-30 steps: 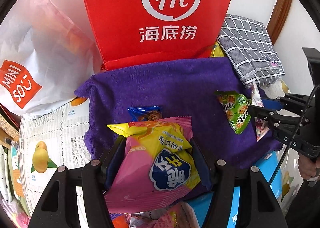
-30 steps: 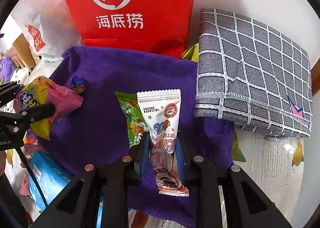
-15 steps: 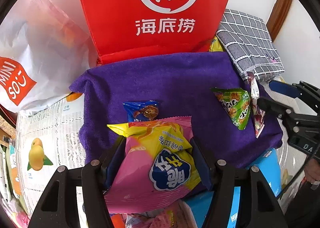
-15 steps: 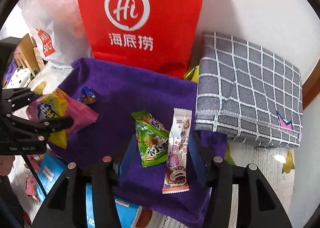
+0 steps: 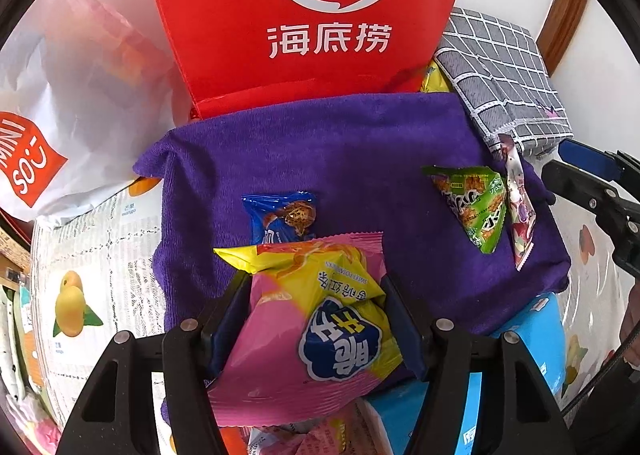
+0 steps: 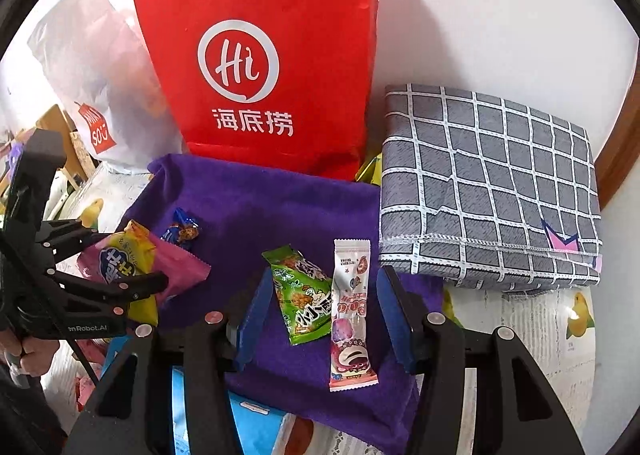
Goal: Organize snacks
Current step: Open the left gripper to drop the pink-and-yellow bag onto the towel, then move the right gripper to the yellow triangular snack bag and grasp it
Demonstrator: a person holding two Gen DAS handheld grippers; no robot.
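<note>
The pink-and-yellow crinkly snack bag [image 5: 316, 319] is pinched in my left gripper [image 5: 316, 319], awaiting placement. My right gripper [image 6: 320, 315] hangs spread; next, I judge, the bag goes beside the blue foil packet [image 5: 282, 215] near the purple towel's [image 5: 360, 143] left edge.

A red paper bag [image 6: 264, 67] with a white "Hi" logo stands upright against the white wall [image 6: 500, 7]. Left of it slumps a white plastic bag [image 5: 80, 95] with a red tag. A folded grey checked cloth [image 6: 488, 183] lies to the right of the red bag, its near edge overlapping the purple towel [image 5: 352, 151] spread on the tabletop. Newsprint-patterned covering with mango pictures [image 5: 92, 267] lies under the towel. A brown wooden door frame [image 5: 560, 19] runs up the far right.
</note>
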